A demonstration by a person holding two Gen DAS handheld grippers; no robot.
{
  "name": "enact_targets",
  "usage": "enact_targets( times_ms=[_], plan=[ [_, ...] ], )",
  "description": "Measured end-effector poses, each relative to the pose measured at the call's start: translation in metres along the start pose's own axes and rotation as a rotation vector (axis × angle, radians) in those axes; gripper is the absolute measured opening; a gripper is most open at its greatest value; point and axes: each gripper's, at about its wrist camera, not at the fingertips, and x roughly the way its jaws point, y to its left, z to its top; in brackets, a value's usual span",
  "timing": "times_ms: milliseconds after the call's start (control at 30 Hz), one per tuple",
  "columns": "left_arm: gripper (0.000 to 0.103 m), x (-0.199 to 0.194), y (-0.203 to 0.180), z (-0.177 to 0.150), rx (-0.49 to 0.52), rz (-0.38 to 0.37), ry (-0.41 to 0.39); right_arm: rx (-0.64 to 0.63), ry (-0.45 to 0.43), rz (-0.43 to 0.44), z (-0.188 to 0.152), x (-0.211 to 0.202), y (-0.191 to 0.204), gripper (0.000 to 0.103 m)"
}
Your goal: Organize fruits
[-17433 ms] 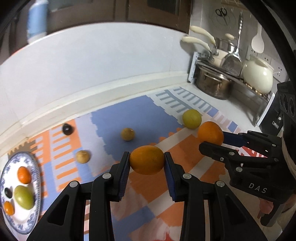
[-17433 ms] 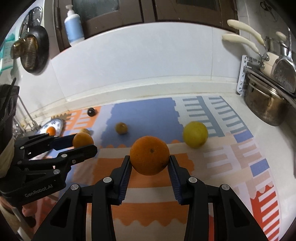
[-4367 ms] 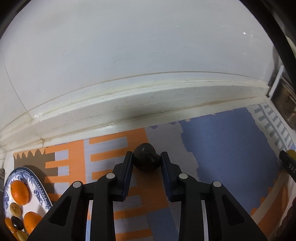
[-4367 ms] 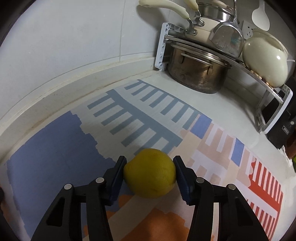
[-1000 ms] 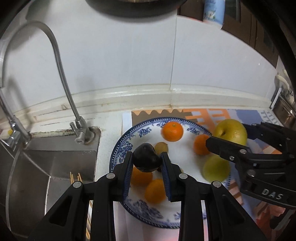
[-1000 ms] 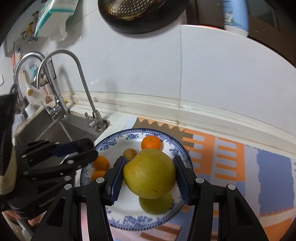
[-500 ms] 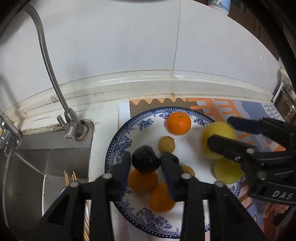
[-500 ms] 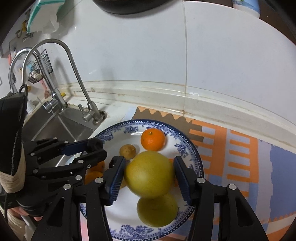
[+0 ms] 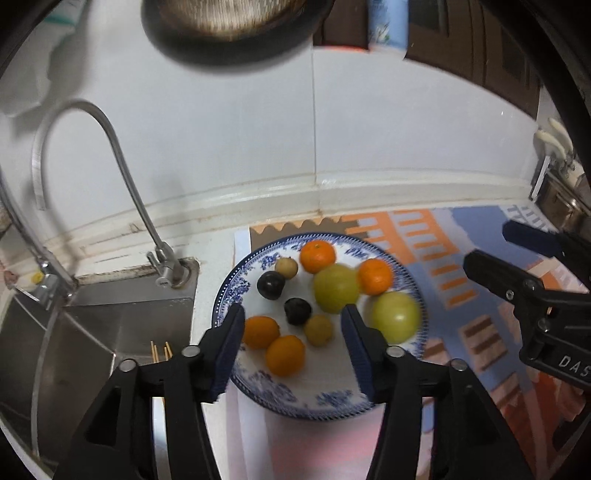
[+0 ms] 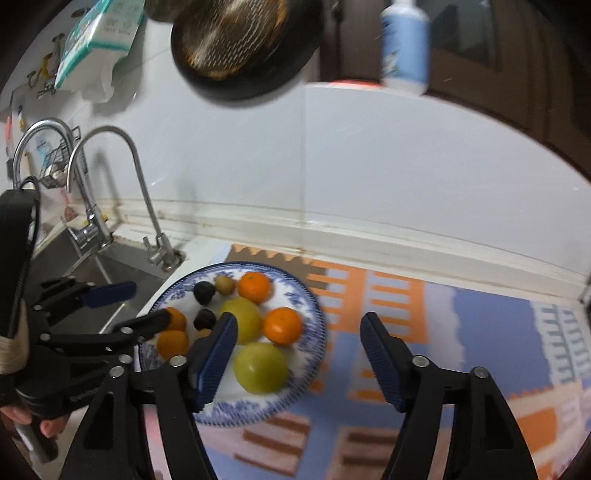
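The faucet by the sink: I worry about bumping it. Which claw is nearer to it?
Left. The left claw hangs over the plate, whose rim lies beside the faucet. The right claw is over the plate's far edge and the mat, farther off.

glossy glazed plate [image 9: 236,291], shiny metal faucet [image 9: 125,177]

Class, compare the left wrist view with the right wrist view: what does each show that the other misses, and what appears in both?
Left wrist only: thin wooden sticks in the steel sink, and a pot rack at far right.
Right wrist only: a green-white packet hung on the wall, and a second curved tap.
Both: the blue-patterned white plate of fruit, with both tools open.
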Motion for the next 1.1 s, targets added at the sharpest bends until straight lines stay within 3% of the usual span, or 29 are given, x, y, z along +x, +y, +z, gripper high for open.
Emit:
enact_targets(
  times_ms=[267,467,667,1100],
  plan=[
    [0.081,-0.061,-0.028,-0.012,-0.033,0.024,-0.08,0.06,-0.05,-0.087,-0.023,-0.07,-0.02,0.081],
    [0.092,-0.105,-0.048,-0.026,-0.043,0.019,-0.152,0.095,-0.083,-0.13,-0.037,-0.114,-0.033,0.083],
    [0.097,-0.142,-0.067,-0.042,-0.059,0.017,-0.196,0.103,-0.113,-0.137,-0.053,-0.153,-0.041,0.087],
    [0.097,-0.207,-0.096,-0.081,-0.081,0.027,-0.226,0.104,-0.158,-0.14,-0.09,-0.228,-0.044,0.089]
  ],
)
